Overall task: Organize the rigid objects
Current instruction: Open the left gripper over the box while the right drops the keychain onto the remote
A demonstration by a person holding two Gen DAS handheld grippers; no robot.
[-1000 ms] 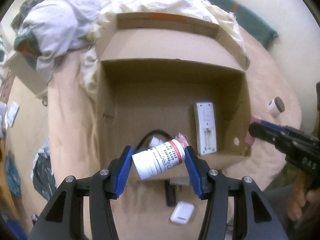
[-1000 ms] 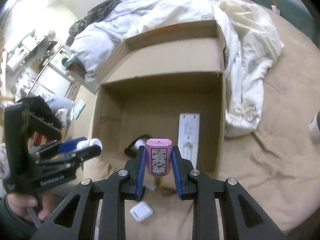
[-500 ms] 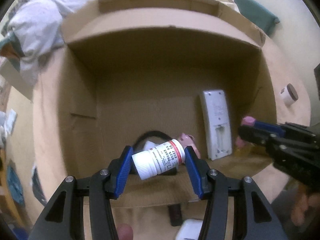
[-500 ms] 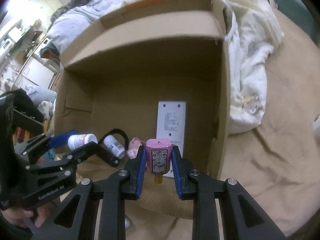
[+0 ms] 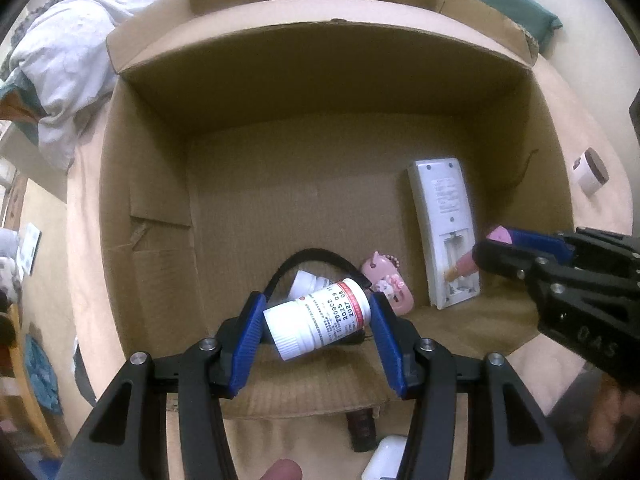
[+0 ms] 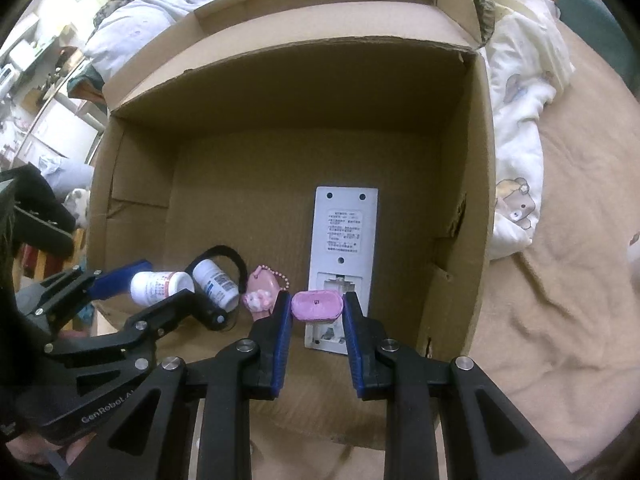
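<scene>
Cardboard box interior now fills both views; white bottle stays clamped in left gripper, pink item in right gripper, ready to be dropped

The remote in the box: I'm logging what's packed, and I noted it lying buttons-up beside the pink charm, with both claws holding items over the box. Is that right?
Not quite. The remote lies face down: the right wrist view shows its back label and open battery compartment. The rest holds: it lies beside the pink charm, the left claw holds a white bottle, and the right claw a small pink bottle, over the box.
</scene>
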